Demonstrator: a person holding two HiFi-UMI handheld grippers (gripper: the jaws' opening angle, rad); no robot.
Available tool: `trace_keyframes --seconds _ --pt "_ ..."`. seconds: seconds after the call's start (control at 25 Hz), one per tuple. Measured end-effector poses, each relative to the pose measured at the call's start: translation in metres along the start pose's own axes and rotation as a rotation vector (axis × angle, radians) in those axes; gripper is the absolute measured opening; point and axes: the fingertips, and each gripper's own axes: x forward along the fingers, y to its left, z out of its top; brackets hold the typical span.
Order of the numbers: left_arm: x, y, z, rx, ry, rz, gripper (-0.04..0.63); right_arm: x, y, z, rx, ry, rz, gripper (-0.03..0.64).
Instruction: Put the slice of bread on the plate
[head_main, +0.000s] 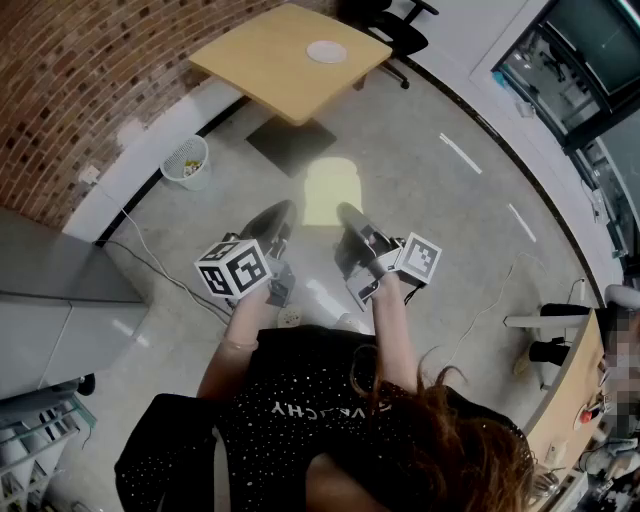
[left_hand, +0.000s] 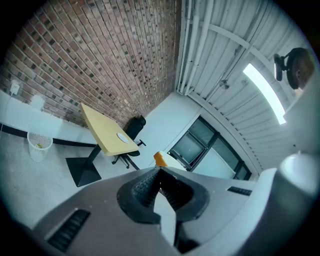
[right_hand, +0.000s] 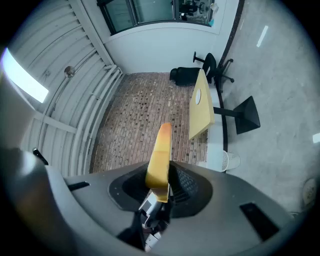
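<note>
A pale yellow slice of bread (head_main: 330, 192) is held flat out in front of me, over the floor. My right gripper (head_main: 347, 212) is shut on its near edge; in the right gripper view the slice (right_hand: 160, 155) stands edge-on between the dark pads. To its left, my left gripper (head_main: 283, 210) is level with the bread, its jaws shut with nothing between them (left_hand: 159, 172). The white plate (head_main: 326, 51) lies on a light wooden table (head_main: 265, 60) some way ahead, also seen in both gripper views as the plate (left_hand: 123, 136) and the plate (right_hand: 198, 96).
The table stands on a dark square base (head_main: 292, 145) by a brick wall. A white wastebasket (head_main: 186, 160) sits left of it, and a black office chair (head_main: 395, 25) behind. A grey cabinet (head_main: 50, 280) is at my left, a desk (head_main: 570, 390) at my right.
</note>
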Motion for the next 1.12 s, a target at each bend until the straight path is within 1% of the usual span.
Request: trace_keyframes --seconds 0.32,0.56,0.8,1.0,1.12 --pt "-0.011 0.024 -0.002 0.028 0.043 0.022 0.011 0.016 -0.014 -0.021 -0.006 0.014 -0.023 0.1" --pt "-0.004 0.045 0.009 0.011 0.038 0.047 0.011 0.034 -0.024 -0.012 0.007 0.014 -0.037 0.1" --pt "0.031 0.07 0.025 -0.002 0.035 0.07 0.011 0.066 -0.043 0.022 0.033 0.014 -0.048 0.1" --pt "0.083 0.084 0.051 -0.005 0.009 0.076 0.011 0.098 -0.05 0.073 0.008 0.024 -0.046 0.1" --pt "0.122 0.088 0.065 0.0 0.001 0.072 0.011 0.116 -0.056 0.109 -0.013 0.03 -0.059 0.1"
